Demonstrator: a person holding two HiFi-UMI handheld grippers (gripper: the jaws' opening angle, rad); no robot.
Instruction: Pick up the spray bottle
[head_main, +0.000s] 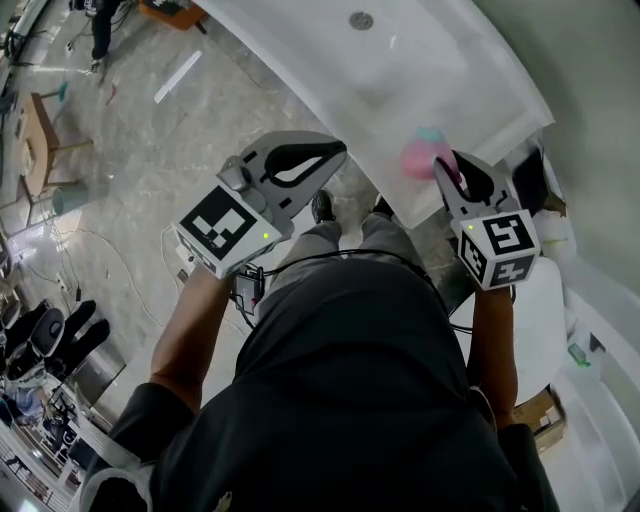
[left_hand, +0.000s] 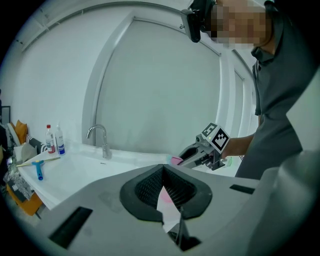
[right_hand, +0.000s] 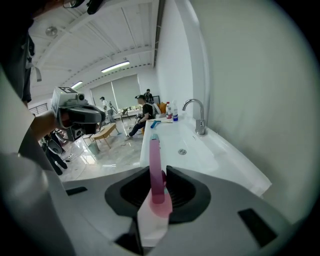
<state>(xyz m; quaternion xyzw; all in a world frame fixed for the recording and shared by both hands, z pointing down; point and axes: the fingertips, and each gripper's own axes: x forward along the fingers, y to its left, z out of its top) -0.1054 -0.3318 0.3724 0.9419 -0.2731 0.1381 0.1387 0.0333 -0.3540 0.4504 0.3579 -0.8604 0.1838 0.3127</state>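
Right hand-held gripper grips one pink spray bottle

No text, label or number can be read.

Spray bottle blurred, partly hidden.

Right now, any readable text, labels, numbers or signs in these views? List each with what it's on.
None readable in any view.
Left marker cube and right marker cube: black-and-white square patterns, no letters.
Red-labelled bottle and blue-labelled bottle by the faucet: labels too small to read.
Pink spray bottle: no print visible.
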